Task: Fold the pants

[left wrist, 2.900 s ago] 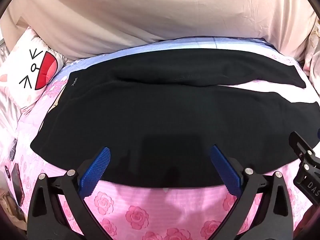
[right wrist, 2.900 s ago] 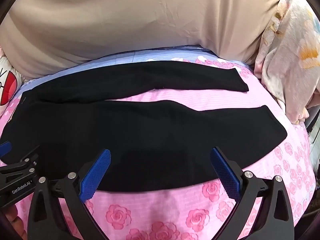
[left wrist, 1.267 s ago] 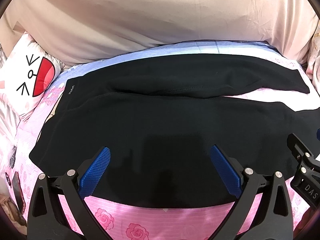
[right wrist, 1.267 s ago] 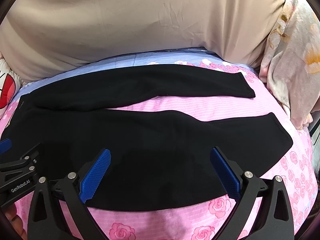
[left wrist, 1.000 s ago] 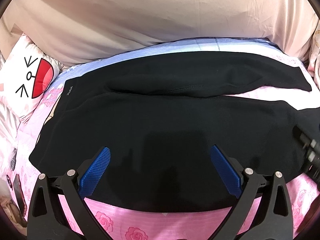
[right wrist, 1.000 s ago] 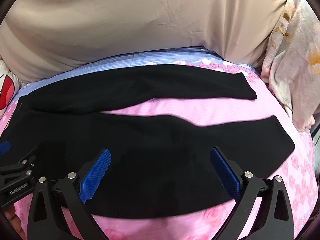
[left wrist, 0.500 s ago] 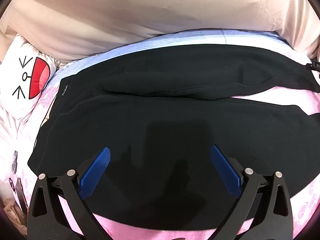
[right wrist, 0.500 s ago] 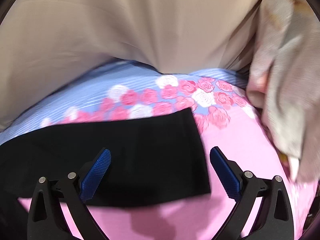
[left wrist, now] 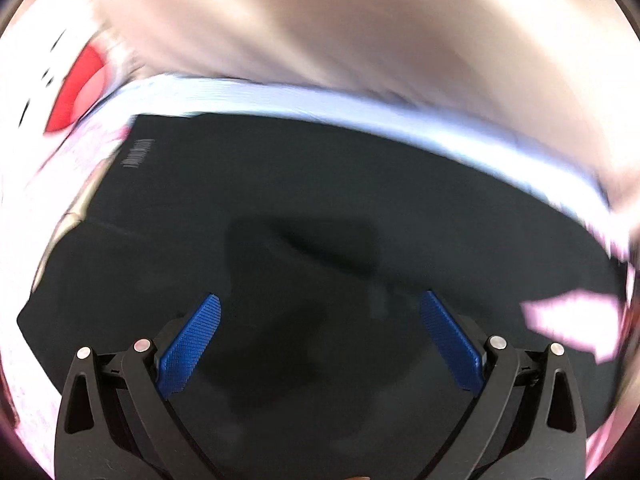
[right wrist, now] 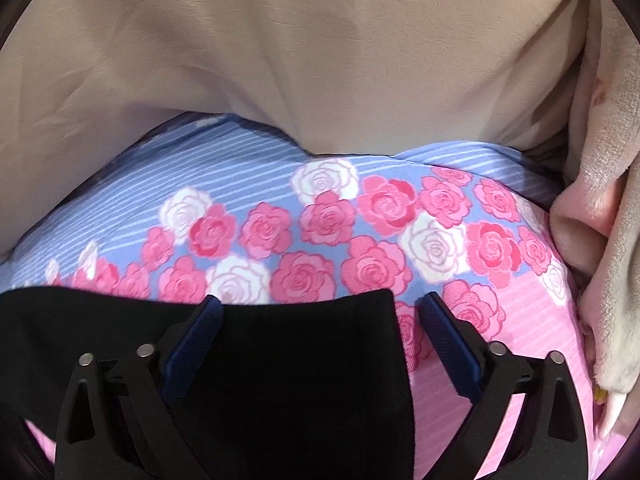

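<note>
Black pants [left wrist: 320, 208] lie flat on a pink rose-print bedsheet [right wrist: 520, 320]. The left wrist view is blurred; my left gripper [left wrist: 320, 320] is open, low over the waist part of the pants, near a small white label [left wrist: 136, 154]. In the right wrist view my right gripper [right wrist: 316, 322] is open, its blue pads straddling the cuff end of the far pant leg [right wrist: 304, 344]. The left pad overlaps the black cloth; the right pad is over the bare sheet beside the cuff edge. Neither holds anything.
A beige cloth-covered wall [right wrist: 320, 60] rises behind the bed. A white pillow with a red cartoon mouth [left wrist: 76, 88] lies far left. A pale fleece blanket [right wrist: 608, 240] is bunched at the right. The sheet's far strip is blue striped [right wrist: 180, 160].
Both grippers moved forward and down. The right went to the far leg's cuff and now straddles it. The left moved over the waist area and is still in motion, blurring its view.
</note>
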`<state>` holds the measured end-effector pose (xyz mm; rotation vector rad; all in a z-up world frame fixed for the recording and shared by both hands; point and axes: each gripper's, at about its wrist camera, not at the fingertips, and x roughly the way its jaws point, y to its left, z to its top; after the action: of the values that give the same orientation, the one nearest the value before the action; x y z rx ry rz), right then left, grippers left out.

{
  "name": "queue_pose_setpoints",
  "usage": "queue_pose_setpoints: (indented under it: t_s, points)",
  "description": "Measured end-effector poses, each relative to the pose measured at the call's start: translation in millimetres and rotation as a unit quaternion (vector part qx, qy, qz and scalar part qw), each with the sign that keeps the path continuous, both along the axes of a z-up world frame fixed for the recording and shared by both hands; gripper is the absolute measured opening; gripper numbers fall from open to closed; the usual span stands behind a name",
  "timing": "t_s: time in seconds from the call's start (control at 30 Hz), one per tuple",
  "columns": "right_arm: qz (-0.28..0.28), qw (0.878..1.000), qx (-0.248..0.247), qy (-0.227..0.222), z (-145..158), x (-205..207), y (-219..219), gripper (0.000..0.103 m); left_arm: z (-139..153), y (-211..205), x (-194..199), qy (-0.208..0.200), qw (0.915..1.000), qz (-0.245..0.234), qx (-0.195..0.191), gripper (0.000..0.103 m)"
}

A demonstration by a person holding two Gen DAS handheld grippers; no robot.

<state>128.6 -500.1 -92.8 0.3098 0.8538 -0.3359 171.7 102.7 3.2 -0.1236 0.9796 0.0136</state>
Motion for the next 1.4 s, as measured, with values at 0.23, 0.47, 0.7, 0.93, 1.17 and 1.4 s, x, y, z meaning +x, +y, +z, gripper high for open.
queue_pose_setpoints:
  t_s: [0.23,0.47,0.7,0.93,1.17,1.4]
  points:
    - [-0.013,0.997,0.068,-0.028,5.5,-16.2,-23.2,0.069,-1.7,188.6,118.5,0.013,0.9850,0.172,-0.013,0.098]
    - [-0.051,0.995,0.083,-0.020,7.8,-33.7,-56.6,0.071,-49.1,219.4,172.5,0.075,0.9876,0.137,-0.019,0.098]
    - [-0.022,0.997,0.078,-0.012,2.8,-29.2,-39.3,0.048,-55.9,188.6,192.4,0.056,0.9924,0.108,0.014,0.086]
    - [-0.007,0.995,0.069,-0.075,42.4,-46.5,-15.6,0.012,-5.7,193.5,178.6,0.027,0.9961,0.076,-0.037,0.020]
    - [0.062,0.978,0.043,-0.196,135.7,-145.0,19.8,0.012,104.7,219.0,39.8,-0.105,0.9864,0.002,-0.127,0.020]
    - [0.107,0.985,0.016,-0.138,89.8,-244.2,63.1,0.014,82.0,256.9,-84.5,-0.082,0.9937,0.018,-0.074,0.020]
